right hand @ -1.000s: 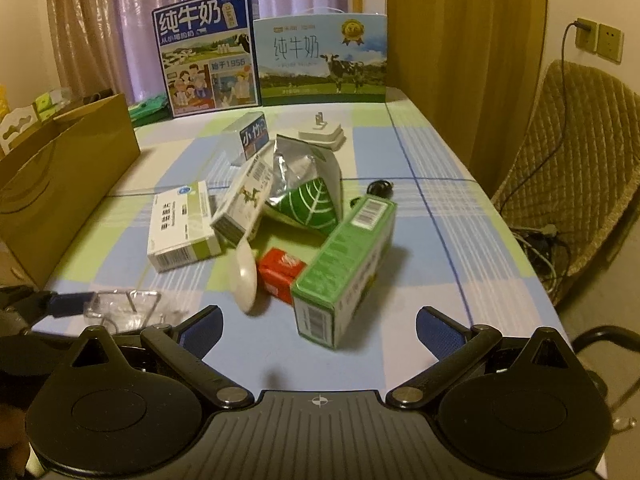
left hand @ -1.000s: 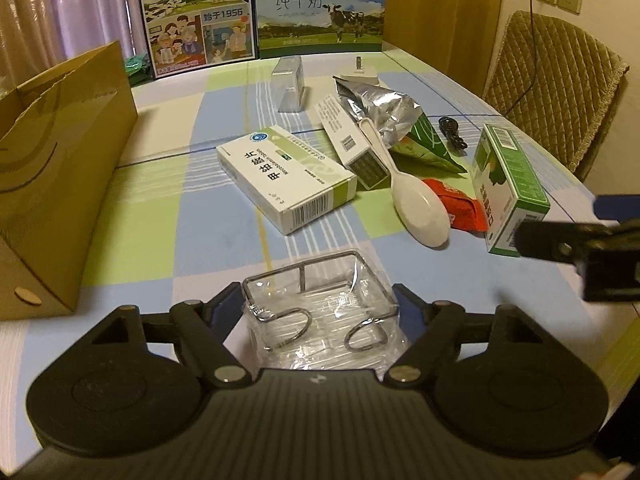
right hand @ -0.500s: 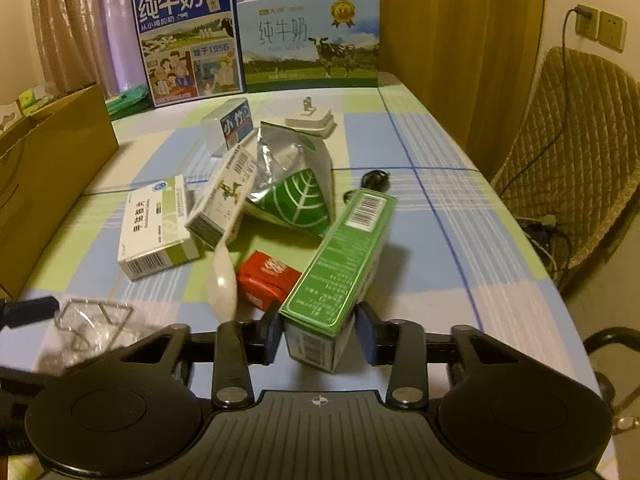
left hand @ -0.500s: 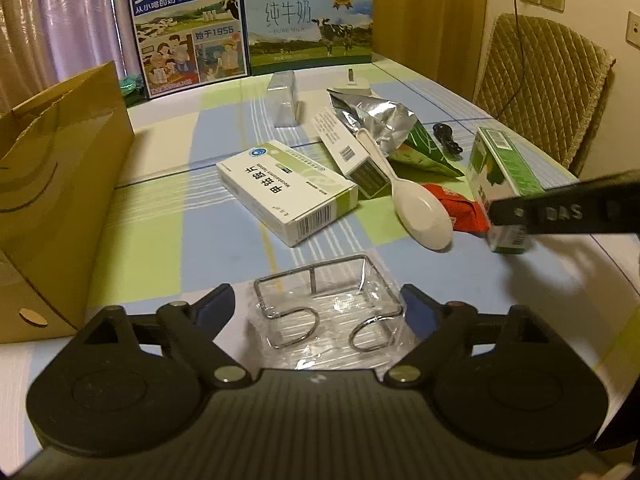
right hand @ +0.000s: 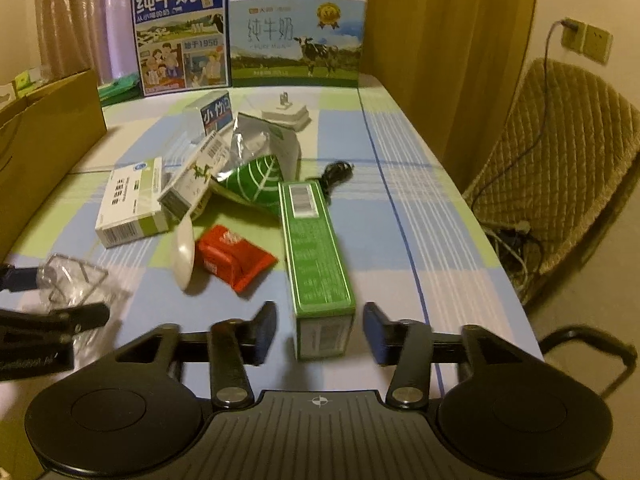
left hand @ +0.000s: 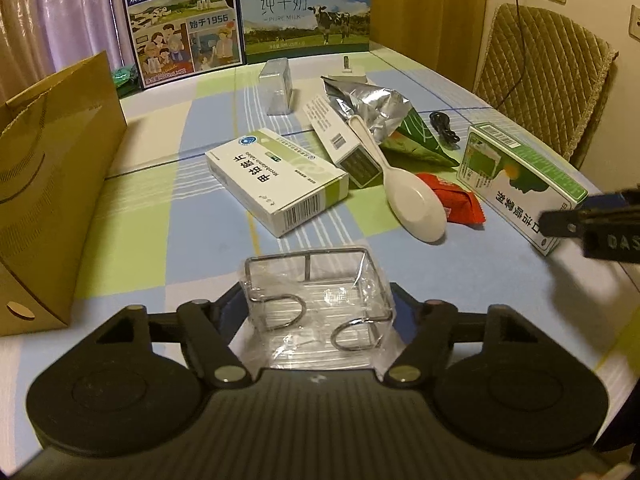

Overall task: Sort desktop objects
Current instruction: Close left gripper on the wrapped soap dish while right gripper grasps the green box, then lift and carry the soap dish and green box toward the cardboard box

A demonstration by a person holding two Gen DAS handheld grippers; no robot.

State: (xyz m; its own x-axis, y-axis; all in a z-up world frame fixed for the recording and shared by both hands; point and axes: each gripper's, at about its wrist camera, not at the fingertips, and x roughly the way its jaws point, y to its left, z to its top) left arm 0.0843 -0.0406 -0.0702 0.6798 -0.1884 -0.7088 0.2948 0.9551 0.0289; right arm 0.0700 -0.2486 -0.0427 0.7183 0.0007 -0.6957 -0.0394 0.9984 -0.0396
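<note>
Green box (right hand: 318,256) end between parted right tongs (right hand: 319,332), untouched, left tongs (left hand: 316,312) clamped on wrapped wire rack (left hand: 316,292).

Checked tablecloth (right hand: 400,152), ochre curtain (right hand: 448,40), quilted chair (right hand: 568,152) (cable-draped), wall socket (right hand: 586,40), dim warm light

Left wrist view sits low over the near left of the table (left hand: 152,208), facing the far milk cartons (left hand: 308,12), close on a wire rack (left hand: 316,292). Right wrist view sits low at the near right, same heading, close on a green box (right hand: 316,248). Both share the spoon (left hand: 416,200), red packet (right hand: 234,256), foil bag (left hand: 376,108) and paper bag (left hand: 52,184)
</note>
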